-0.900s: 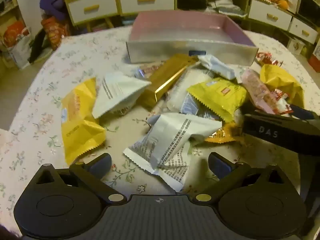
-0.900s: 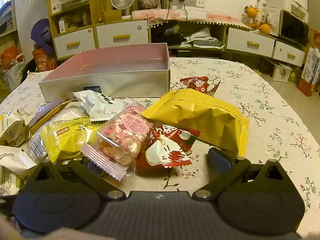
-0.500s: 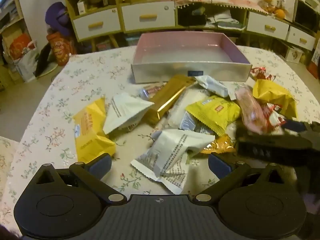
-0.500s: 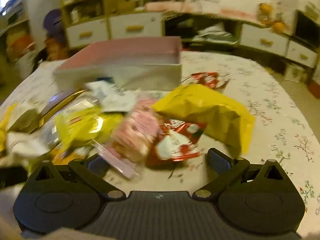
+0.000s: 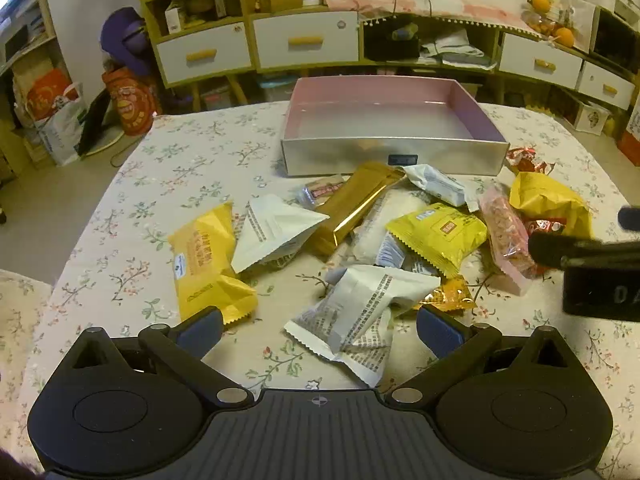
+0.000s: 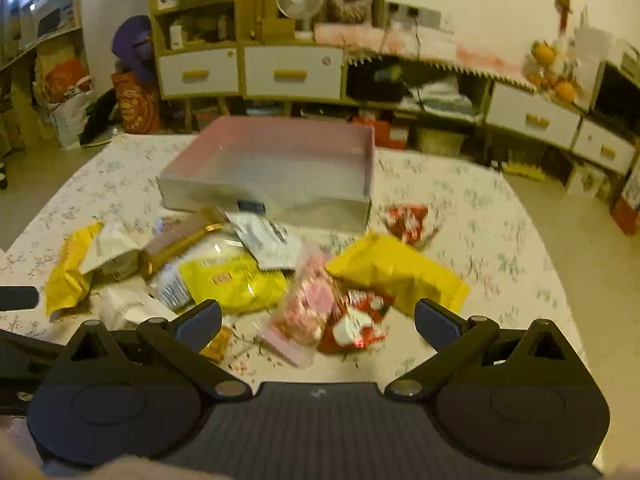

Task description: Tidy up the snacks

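Observation:
Several snack packets lie in a loose pile on the floral tablecloth in front of an empty pink-lined silver box (image 5: 394, 156). My left gripper (image 5: 319, 330) is open and empty, above a white packet (image 5: 362, 306). A yellow packet (image 5: 206, 264) lies at the pile's left, a gold bar (image 5: 354, 204) and a yellow pack (image 5: 440, 234) in the middle. My right gripper (image 6: 318, 320) is open and empty, raised above a pink packet (image 6: 308, 310) and a red packet (image 6: 356, 324). The box also shows in the right wrist view (image 6: 276, 172).
A large yellow bag (image 6: 394, 274) and a red wrapper (image 6: 406, 220) lie to the right of the pile. The right gripper's body shows at the right edge of the left wrist view (image 5: 592, 268). Cabinets with drawers (image 5: 306, 40) stand behind the table.
Both grippers have pulled back and risen from the pile, so more of the table and room shows. Both stayed open. The packets have not moved.

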Demonstrator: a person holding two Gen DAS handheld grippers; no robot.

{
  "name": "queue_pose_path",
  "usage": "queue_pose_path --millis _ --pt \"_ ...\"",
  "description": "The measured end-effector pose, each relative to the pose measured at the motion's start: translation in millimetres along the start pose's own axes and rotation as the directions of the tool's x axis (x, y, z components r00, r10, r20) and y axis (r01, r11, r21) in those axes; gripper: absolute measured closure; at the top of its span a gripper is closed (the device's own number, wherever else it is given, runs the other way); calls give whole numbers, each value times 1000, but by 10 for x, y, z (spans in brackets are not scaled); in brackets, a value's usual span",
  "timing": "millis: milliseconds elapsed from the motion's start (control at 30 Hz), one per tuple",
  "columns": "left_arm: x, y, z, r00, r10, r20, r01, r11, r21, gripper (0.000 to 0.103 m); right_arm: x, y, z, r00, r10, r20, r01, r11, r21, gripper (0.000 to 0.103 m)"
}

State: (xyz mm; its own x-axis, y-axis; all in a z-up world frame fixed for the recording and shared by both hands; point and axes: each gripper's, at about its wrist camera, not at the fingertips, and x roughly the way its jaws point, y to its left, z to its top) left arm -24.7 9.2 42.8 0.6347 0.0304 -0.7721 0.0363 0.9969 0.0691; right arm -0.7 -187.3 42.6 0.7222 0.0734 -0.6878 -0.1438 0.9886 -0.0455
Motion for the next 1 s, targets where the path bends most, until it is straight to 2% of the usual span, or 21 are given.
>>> queue_pose_path --millis 467,1000 --pt "-31 16 50 1000 1 3 -1 1000 -14 0 45 15 34 999 -30 -35 30 1000 -4 0" --pt "-22 40 64 1000 3 3 -2 1000 -26 0 24 12 41 999 -15 -49 15 1000 14 0"
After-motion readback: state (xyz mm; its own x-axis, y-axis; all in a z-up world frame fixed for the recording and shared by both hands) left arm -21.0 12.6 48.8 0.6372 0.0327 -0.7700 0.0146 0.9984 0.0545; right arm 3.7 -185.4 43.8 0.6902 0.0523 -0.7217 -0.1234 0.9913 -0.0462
